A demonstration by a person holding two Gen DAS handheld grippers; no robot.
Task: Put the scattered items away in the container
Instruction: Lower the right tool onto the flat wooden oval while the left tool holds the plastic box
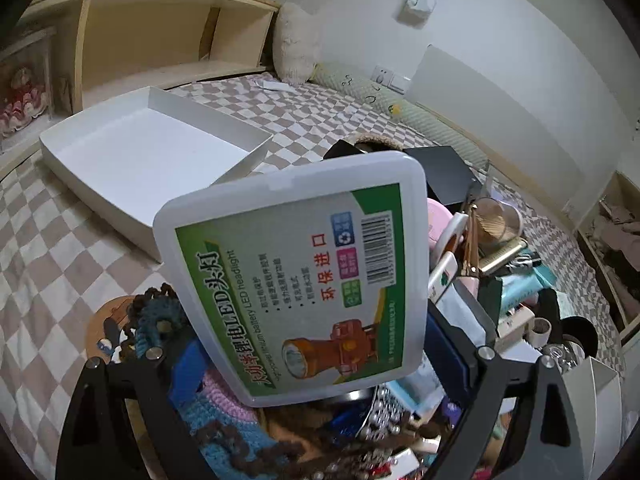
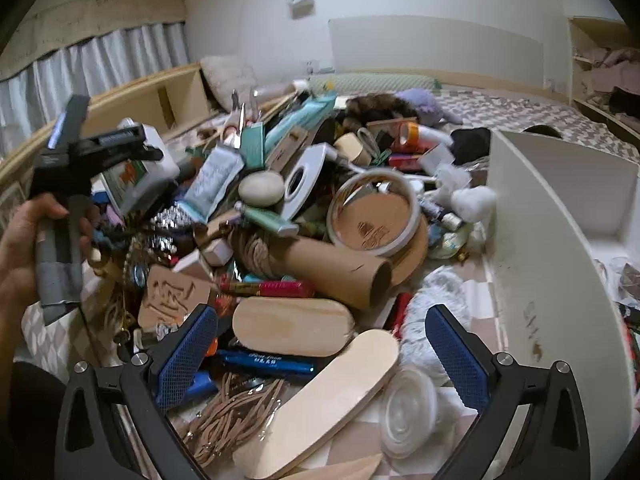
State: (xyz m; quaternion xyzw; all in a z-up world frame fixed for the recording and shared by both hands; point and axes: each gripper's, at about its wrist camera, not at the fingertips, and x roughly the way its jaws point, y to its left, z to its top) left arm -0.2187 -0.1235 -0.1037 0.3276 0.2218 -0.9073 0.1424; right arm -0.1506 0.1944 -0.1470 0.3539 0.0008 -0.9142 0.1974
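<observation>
**Left gripper carries the headlight case; right gripper gapes over the pile**

The left gripper is clamped on a translucent plastic headlight case, held tilted with its green printed label facing the left wrist camera. The case covers most of both blue pads, so the contact points themselves are hidden. Beyond the case, on the checked bedcover, lies the white tray, shallow and bare inside; its near corner is cut off behind the case. To the right of the case a heap of clutter spreads out, with most pieces too overlapped to name.

In the right wrist view the right gripper stands wide, nothing between its blue pads. Just past it lie a flat wooden board, a rounded wooden block, a cardboard tube and a blue pen. Left of the tube, the left hand grips its tool's handle, the case only partly visible there. Right of the tube rises a white container wall, its interior largely out of sight
</observation>
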